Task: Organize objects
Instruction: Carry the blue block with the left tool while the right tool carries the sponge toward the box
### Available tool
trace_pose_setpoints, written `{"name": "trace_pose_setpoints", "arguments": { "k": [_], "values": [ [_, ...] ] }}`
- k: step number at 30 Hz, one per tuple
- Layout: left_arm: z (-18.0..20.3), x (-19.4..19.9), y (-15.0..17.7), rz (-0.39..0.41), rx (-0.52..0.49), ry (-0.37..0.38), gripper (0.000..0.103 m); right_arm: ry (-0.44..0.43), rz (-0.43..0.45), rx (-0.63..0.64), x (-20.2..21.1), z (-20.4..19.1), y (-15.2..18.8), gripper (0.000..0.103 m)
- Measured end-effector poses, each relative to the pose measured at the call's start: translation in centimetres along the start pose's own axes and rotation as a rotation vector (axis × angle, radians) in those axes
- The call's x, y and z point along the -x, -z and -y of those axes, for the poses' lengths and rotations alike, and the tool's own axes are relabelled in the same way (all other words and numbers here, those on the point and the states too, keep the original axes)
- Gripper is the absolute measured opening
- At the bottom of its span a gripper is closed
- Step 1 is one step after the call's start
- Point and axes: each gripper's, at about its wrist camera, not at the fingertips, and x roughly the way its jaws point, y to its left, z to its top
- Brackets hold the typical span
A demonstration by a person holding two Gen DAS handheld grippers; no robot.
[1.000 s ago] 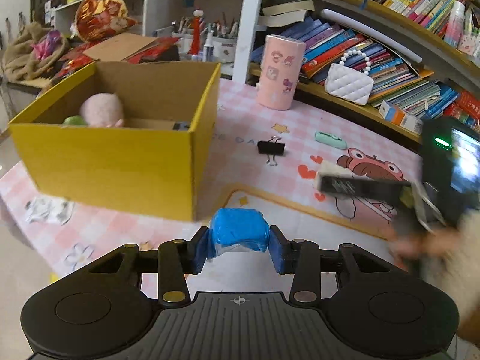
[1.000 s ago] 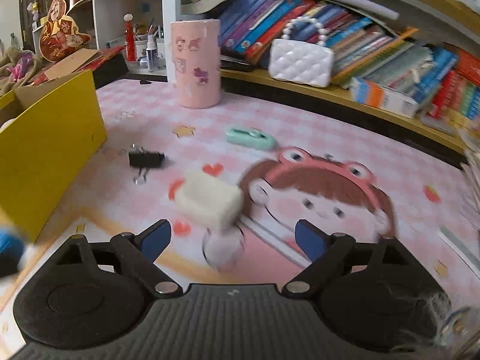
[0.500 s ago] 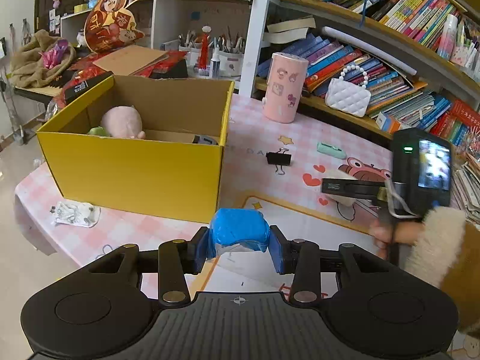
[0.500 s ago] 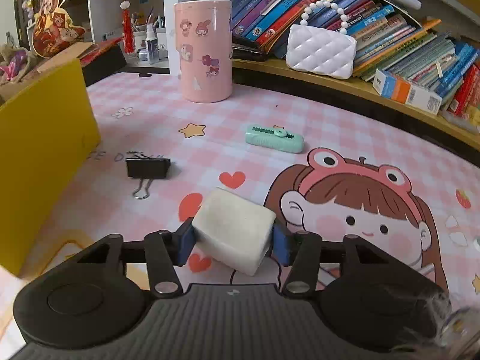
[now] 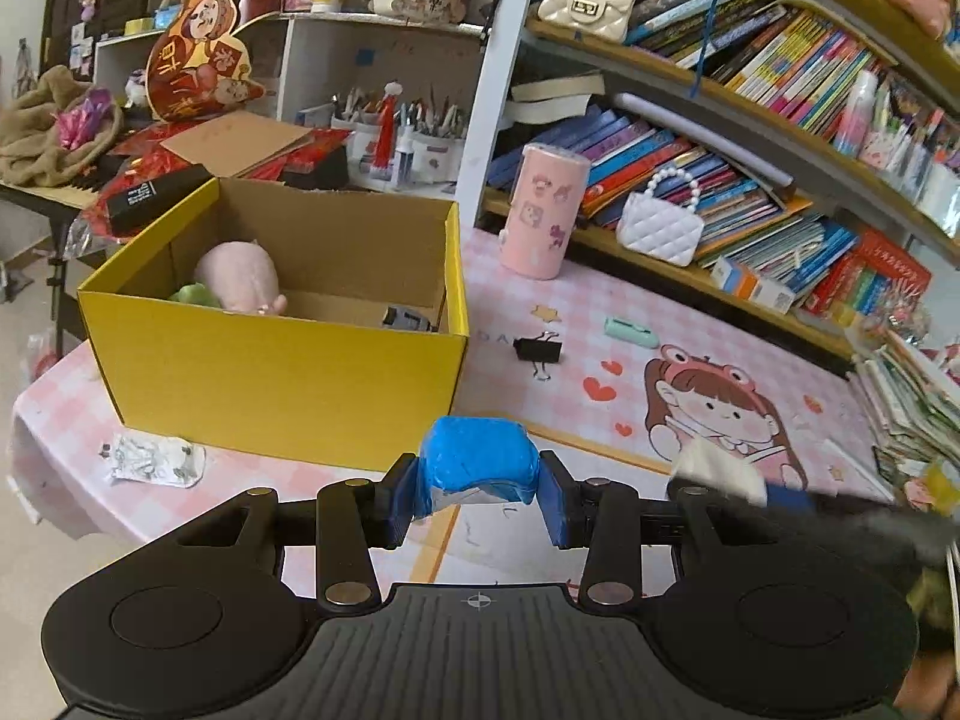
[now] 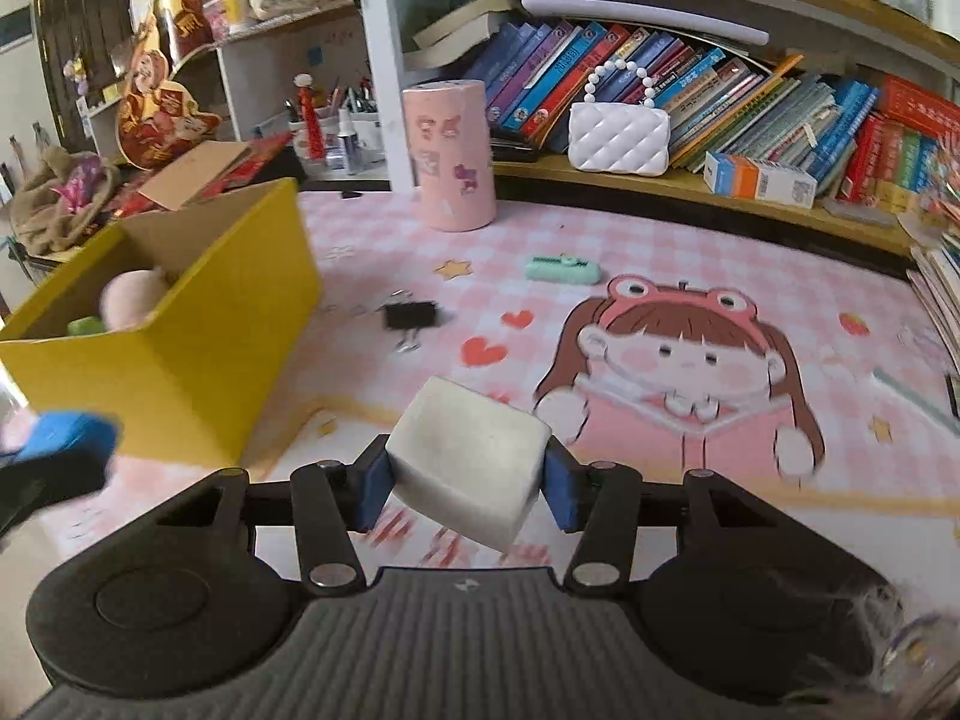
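My left gripper point(image 5: 477, 501) is shut on a blue block point(image 5: 477, 462), held above the pink mat just in front of the yellow cardboard box point(image 5: 282, 372). My right gripper point(image 6: 468, 489) is shut on a tilted white block point(image 6: 465, 459), lifted off the mat. The box point(image 6: 198, 348) is open at the top and holds a pink plush point(image 5: 240, 282) and a small dark item point(image 5: 408, 319). In the right wrist view the blue block point(image 6: 60, 438) shows blurred at the far left. In the left wrist view the white block point(image 5: 720, 471) shows blurred at the right.
A black binder clip point(image 6: 410, 315) and a mint green item point(image 6: 562, 270) lie on the mat. A pink tumbler point(image 6: 453, 156) stands at the back. Bookshelves with a white purse point(image 6: 618, 138) line the far edge. A crumpled wrapper point(image 5: 153, 459) lies near the box.
My right gripper shut on the white block and lifted it off the mat, drawing back toward the left gripper. My left gripper rose and pulled back a little, still holding the blue block.
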Motion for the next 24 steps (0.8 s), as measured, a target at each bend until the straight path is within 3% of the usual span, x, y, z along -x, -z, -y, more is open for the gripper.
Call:
{"name": "trace_pose_setpoints", "arguments": {
  "k": [11,24],
  "values": [
    [-5.8,3.3,0.9,0.001,-0.017,0.071,0.040,0.015,-0.028,0.048,3.2,-7.9,3.4,0.049],
    [-13.2,7.2,2.1,0.007,-0.012,0.064,0.040,0.004,-0.049,0.065,4.9,-16.7,6.7,0.049]
  ]
}}
